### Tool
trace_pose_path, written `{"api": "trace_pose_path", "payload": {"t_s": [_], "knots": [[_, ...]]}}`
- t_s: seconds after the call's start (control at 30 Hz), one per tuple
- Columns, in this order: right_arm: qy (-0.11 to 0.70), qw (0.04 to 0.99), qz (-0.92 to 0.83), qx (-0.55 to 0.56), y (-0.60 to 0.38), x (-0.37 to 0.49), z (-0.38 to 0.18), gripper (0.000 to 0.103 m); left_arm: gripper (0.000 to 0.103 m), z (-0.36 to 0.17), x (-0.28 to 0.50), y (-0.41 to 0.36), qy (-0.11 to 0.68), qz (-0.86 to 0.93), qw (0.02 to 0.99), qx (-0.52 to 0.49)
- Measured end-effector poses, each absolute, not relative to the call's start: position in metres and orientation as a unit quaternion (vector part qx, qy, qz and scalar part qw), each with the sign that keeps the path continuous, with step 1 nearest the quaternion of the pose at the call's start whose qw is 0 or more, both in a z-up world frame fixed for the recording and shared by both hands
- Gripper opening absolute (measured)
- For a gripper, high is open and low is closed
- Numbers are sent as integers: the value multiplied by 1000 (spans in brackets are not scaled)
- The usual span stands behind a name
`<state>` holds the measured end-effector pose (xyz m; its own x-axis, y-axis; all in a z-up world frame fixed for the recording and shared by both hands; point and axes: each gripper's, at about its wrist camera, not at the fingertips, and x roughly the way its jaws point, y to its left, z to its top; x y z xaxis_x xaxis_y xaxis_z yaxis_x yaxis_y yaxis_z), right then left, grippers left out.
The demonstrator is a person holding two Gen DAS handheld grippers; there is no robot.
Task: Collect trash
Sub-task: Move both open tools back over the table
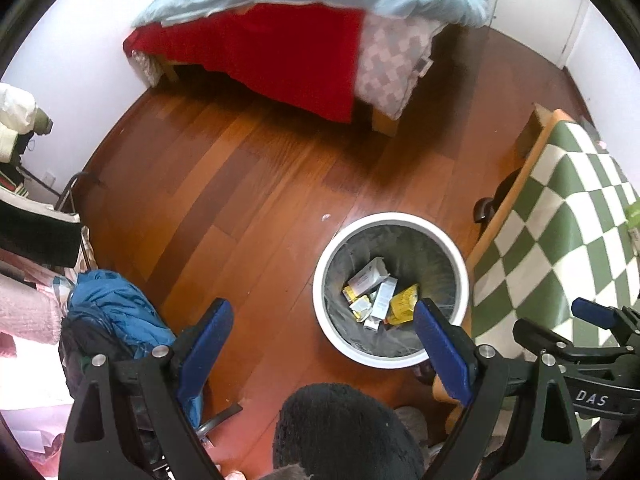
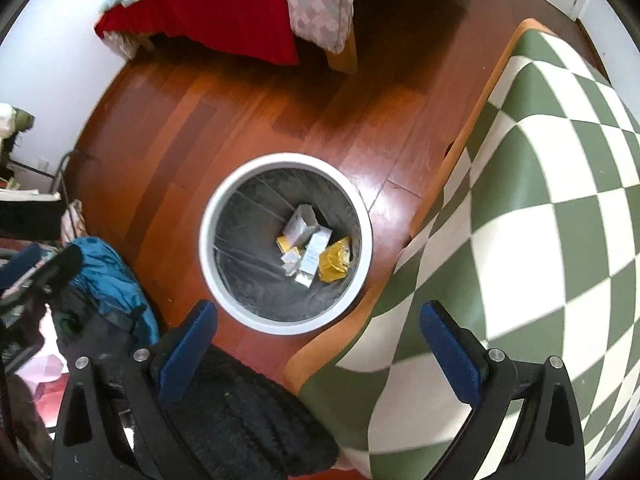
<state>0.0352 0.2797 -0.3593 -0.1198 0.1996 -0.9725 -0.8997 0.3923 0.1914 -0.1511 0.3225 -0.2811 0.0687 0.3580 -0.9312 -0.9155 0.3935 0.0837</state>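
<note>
- Both tongs hang spread and empty: left tongs, right tongs.
- The bin stands on the floor, just beside the checkered bench.
- Trash already lies at the bin's bottom: pale cartons and a yellow wrapper.
- One small white scrap lies on the floor just beyond the bin, toward the bed.
- It sits ahead of the left tongs, which look the nearer; the scrap is too small to tell its long axis.
- It does not show in the right view.
</note>
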Motion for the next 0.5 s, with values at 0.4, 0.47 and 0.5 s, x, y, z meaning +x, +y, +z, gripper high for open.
{"api": "trace_pose_path", "payload": {"t_s": [0.4, 0.47, 0.5], "knots": [[549, 646, 486, -210, 199, 45, -253, 102, 92, -203, -146, 264, 435, 456, 734, -252], [548, 652, 490, -185, 182, 49, -240, 102, 92, -192, -142, 253, 429, 456, 742, -241], [548, 656, 491, -166, 171, 54, -232, 102, 92, -186, -137, 247, 424, 459, 745, -231]]}}
